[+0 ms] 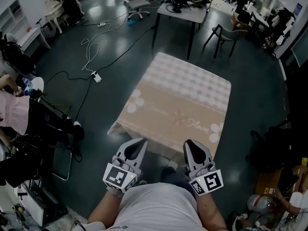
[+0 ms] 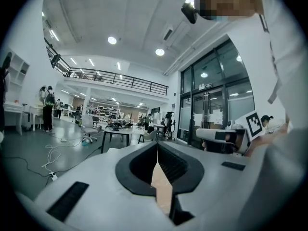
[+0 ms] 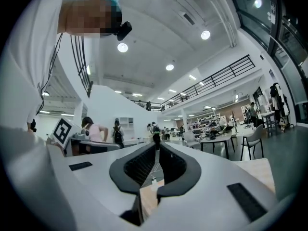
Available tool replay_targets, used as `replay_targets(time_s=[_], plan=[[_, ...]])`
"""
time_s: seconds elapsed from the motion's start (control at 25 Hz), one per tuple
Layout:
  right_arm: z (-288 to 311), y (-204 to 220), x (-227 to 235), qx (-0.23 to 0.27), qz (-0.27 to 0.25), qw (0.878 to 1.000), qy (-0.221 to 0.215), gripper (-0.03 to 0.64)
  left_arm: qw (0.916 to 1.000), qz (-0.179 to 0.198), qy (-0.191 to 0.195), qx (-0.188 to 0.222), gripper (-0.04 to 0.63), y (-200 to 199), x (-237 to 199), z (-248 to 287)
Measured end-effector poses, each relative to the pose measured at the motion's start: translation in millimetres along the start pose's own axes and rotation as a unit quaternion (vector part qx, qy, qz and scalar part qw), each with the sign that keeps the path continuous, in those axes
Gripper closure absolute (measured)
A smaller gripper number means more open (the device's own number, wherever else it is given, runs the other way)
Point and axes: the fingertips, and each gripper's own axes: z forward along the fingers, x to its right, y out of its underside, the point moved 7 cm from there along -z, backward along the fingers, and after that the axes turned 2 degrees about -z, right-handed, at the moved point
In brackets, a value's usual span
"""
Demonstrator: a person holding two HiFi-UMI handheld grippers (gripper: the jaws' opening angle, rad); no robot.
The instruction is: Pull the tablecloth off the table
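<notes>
A beige tablecloth (image 1: 178,100) with a checked far half, white flowers and script lettering covers a small table in the middle of the head view. Its near edge hangs down in front of me. My left gripper (image 1: 139,143) and right gripper (image 1: 190,143) point at that near hem, side by side, both shut. In the left gripper view the jaws (image 2: 157,146) meet, with a strip of beige cloth (image 2: 162,191) pinched low between them. The right gripper (image 3: 157,144) likewise has beige cloth (image 3: 146,201) caught between its closed jaws, and more of the cloth (image 3: 255,170) shows to its right.
Dark floor surrounds the table. Cables and a power strip (image 1: 96,76) lie to the far left. A grey table (image 1: 185,11), a chair (image 1: 226,32) and an office chair (image 1: 137,4) stand behind. A person in pink (image 1: 14,112) and dark equipment are at left.
</notes>
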Motion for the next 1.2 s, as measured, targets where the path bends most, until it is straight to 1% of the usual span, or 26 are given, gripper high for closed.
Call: replay_targets(time_s=[0.2,0.4,0.6,0.72,0.8,0.92,1.08,1.2], plan=[[14.0,0.3,51.6,0.002,0.018,1.000,-0.011,0.578,0.9996,0.007,-0.026,-0.005,0.581,-7.5,0.3,42.0],[21.8,0.5,101.4,0.003,0.026,1.000,-0.018,0.578,0.9989,0.014,-0.043,-0.013,0.581,-10.1,4.9,83.4],[21.8,8.7,141.3,-0.004,0.036,0.999,-0.015,0.577,0.9975,0.027,-0.056,-0.034,0.581,-7.6,10.0,113.9],[24.1,17.4,161.0,-0.014,0.042,0.999,-0.009,0.577,0.9966,0.029,-0.059,-0.049,0.581,-3.5,4.9,129.2],[28.2,26.4,172.4,-0.026,0.046,0.999,-0.004,0.577,0.9957,0.035,-0.052,-0.067,0.580,1.6,-2.6,140.4],[35.2,43.5,185.7,-0.055,0.049,0.997,0.004,0.577,0.9924,0.056,-0.048,-0.098,0.580,10.5,-20.0,156.3],[41.9,62.8,197.3,-0.104,0.045,0.993,0.033,0.577,0.9890,0.060,-0.038,-0.130,0.580,24.7,-50.9,172.1],[53.1,82.5,207.7,-0.149,0.039,0.987,0.051,0.577,0.9830,0.073,-0.031,-0.165,0.580,43.0,-80.1,188.8]])
